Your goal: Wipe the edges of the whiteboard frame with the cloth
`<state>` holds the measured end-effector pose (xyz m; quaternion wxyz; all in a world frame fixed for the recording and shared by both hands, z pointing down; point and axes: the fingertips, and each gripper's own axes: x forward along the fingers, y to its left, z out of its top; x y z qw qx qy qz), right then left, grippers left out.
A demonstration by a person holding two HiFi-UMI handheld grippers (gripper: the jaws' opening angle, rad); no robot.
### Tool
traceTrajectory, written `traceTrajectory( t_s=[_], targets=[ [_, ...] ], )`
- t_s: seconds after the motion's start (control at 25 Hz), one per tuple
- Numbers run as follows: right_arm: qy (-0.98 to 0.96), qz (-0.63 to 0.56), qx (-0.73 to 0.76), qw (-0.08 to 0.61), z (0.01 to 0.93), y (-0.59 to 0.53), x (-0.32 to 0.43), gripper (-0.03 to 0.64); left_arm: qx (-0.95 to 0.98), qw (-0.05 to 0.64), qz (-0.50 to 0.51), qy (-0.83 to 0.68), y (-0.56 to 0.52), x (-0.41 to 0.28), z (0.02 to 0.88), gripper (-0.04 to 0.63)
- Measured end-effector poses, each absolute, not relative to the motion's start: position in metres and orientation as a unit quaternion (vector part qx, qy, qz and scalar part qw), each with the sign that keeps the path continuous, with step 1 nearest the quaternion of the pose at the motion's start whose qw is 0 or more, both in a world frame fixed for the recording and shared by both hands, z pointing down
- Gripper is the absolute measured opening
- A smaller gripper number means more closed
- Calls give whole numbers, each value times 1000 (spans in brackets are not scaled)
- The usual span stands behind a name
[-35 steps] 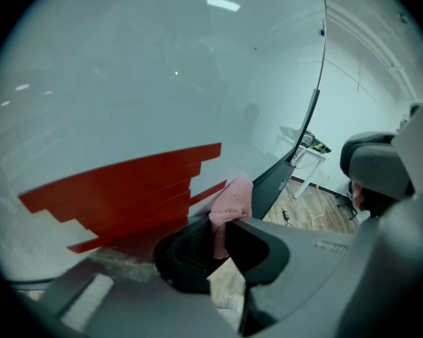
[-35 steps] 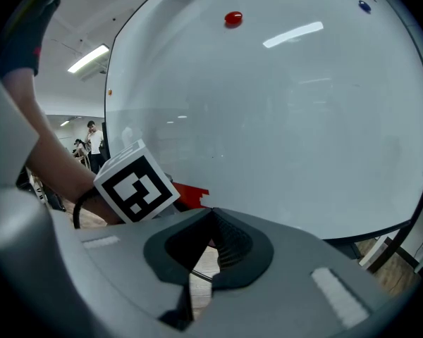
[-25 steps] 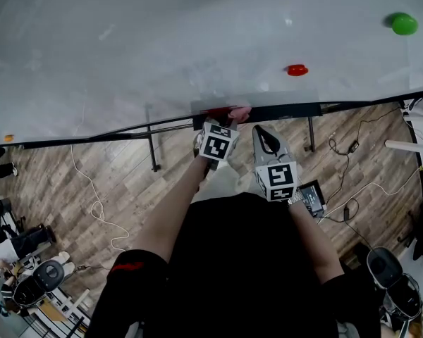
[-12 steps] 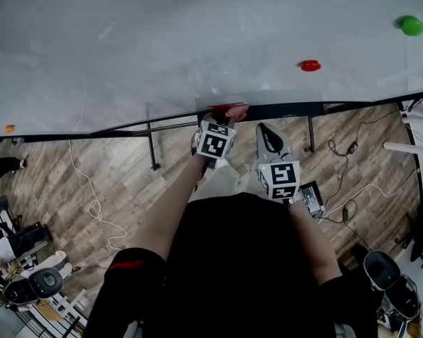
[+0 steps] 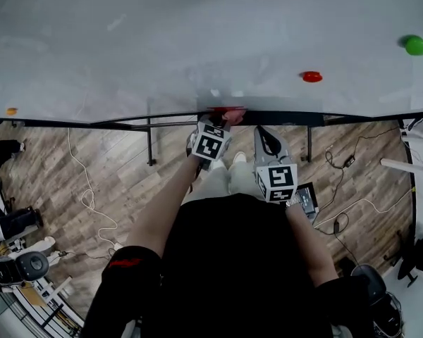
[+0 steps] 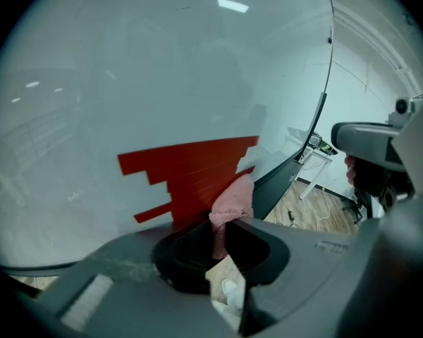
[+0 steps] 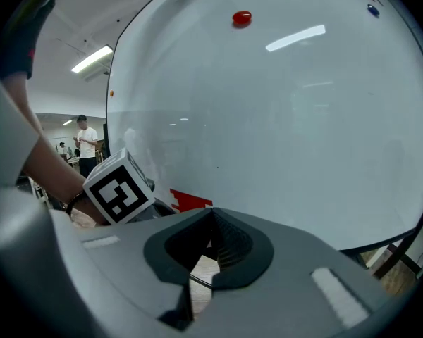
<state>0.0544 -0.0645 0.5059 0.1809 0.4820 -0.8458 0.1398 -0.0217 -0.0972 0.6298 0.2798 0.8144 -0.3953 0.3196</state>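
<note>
The whiteboard [image 5: 197,41] fills the top of the head view, with its dark lower frame edge [image 5: 289,117] running across. My left gripper [image 5: 223,118] is shut on a pink cloth [image 5: 230,112] pressed against that frame edge. In the left gripper view the pink cloth [image 6: 233,199] sticks up between the jaws of the left gripper [image 6: 222,225], beside the dark frame [image 6: 285,178] and a red patch [image 6: 190,167] on the board. My right gripper [image 5: 266,136] hangs just right of it, below the frame, shut and empty [image 7: 211,220].
A red magnet [image 5: 311,77] and a green magnet [image 5: 415,45] sit on the board to the right. Stand legs [image 5: 149,143], loose cables [image 5: 88,196] and a small device [image 5: 311,199] lie on the wooden floor below. A person [image 7: 86,145] stands far off.
The left gripper with the cloth has slid a little leftward along the lower frame edge, away from the red magnet. The right gripper stays close beside it.
</note>
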Motion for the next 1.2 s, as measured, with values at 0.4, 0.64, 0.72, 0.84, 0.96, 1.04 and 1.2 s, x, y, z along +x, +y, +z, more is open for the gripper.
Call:
traceTrajectory(
  t_s=[0.4, 0.64, 0.72, 0.84, 0.96, 1.04, 1.2],
  targets=[
    [-872, 138, 431, 184, 508, -72, 52, 2, 802, 279, 325, -416, -99, -24, 629, 46],
    [-879, 135, 419, 184, 510, -76, 59, 2, 801, 276, 325, -421, -100, -22, 629, 46],
    [-881, 135, 413, 185, 511, -75, 60, 2, 799, 276, 324, -424, -99, -21, 628, 46],
    [-885, 128, 405, 189, 510, -74, 59, 2, 798, 276, 325, -425, -99, -21, 628, 46],
    [-887, 127, 402, 188, 509, -74, 59, 2, 798, 277, 327, -424, -99, -22, 629, 46],
    [-886, 129, 405, 188, 508, -76, 59, 2, 799, 275, 327, -423, -99, -23, 628, 46],
    [-880, 132, 416, 186, 508, -80, 54, 2, 803, 275, 325, -417, -98, -25, 628, 46]
  ],
)
